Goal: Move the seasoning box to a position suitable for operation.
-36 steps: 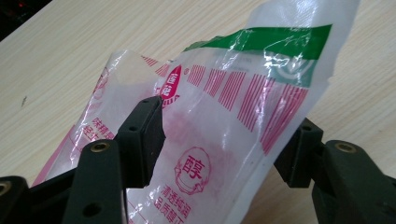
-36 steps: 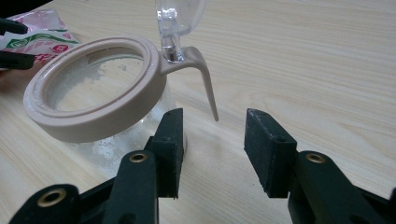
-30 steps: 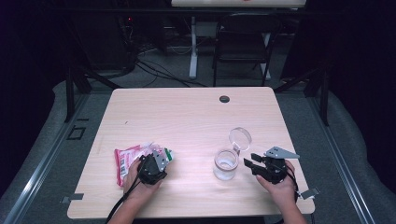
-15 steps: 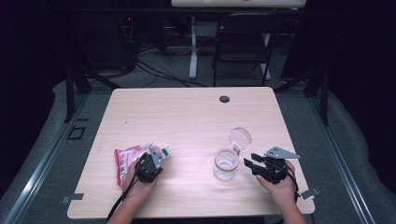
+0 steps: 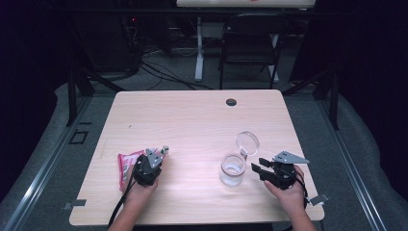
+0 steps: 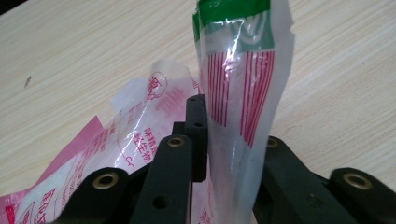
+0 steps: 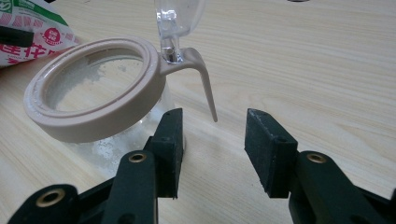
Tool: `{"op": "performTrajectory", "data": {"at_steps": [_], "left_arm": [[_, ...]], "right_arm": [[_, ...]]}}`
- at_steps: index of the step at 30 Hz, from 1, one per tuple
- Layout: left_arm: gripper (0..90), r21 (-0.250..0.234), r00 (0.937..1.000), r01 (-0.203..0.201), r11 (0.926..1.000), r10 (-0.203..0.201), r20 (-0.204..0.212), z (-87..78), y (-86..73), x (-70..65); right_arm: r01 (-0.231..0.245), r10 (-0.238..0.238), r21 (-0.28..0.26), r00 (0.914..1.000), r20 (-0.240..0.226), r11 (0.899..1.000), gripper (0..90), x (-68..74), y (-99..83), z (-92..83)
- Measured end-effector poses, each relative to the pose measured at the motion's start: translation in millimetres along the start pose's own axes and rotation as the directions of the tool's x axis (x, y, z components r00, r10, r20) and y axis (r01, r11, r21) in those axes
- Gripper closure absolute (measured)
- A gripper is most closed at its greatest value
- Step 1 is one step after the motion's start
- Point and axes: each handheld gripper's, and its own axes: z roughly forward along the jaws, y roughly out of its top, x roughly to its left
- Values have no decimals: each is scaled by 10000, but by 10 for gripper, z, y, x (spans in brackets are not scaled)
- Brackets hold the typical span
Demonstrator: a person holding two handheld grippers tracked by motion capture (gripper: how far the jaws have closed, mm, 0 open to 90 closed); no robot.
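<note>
A light wooden table (image 5: pixel 192 125) stood on a grey floor, with a person's two forearms coming in from its near edge. Places below are given relative to the glass jar (image 5: pixel 233 169), which stood open on the table toward the near right.

Well to the left of the jar lay a pink and white plastic packet (image 5: pixel 126 166). The left gripper (image 5: pixel 153 159), held in the person's left hand (image 5: pixel 139 190), sat on the packet's right end, on the side nearer the jar. The high view showed little more than the gripper's dark body over the packet. The left gripper view showed the grasp itself: its jaws had just been closing, and they were clamped on a clear, upright end of the packet (image 6: pixel 238 93) that bore red stripes and a green band at the top. The rest of the packet, printed with red characters, spread away behind the jaws on the bare wood.

The jar had a beige rim, and its round clear lid (image 5: pixel 247 142) stood tipped up on a hinge at the jar's far right side. The right gripper view showed white powder or frost clinging inside the glass (image 7: pixel 93 88) and a beige lever curving down from the hinge; the high view was too small to show either.

Just right of the jar, the right gripper (image 5: pixel 256 167) rested in the person's right hand (image 5: pixel 288 195). Its jaws (image 7: pixel 212 140) were parted, with bare table between them, one jaw close beside the jar's wall.
</note>
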Motion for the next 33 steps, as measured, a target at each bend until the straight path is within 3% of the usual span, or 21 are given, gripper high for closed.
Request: {"op": "performTrajectory", "data": {"at_steps": [2, 10, 33], "left_arm": [[869, -17, 9994, 308, 9995, -307, 181, -8, -4, 46], [885, -18, 9946, 863, 9963, -860, 585, -23, -24, 154], [900, -392, 9890, 1321, 9905, -1291, 716, -170, -19, 267]], "right_arm": [[-5, 5, -1, 10000, -6, 10000, 570, 0, -1, 0], [-3, 3, 25, 10000, 14, 10000, 570, -2, -1, 3], [-64, 64, -59, 10000, -4, 10000, 568, -3, -1, 2]]}}
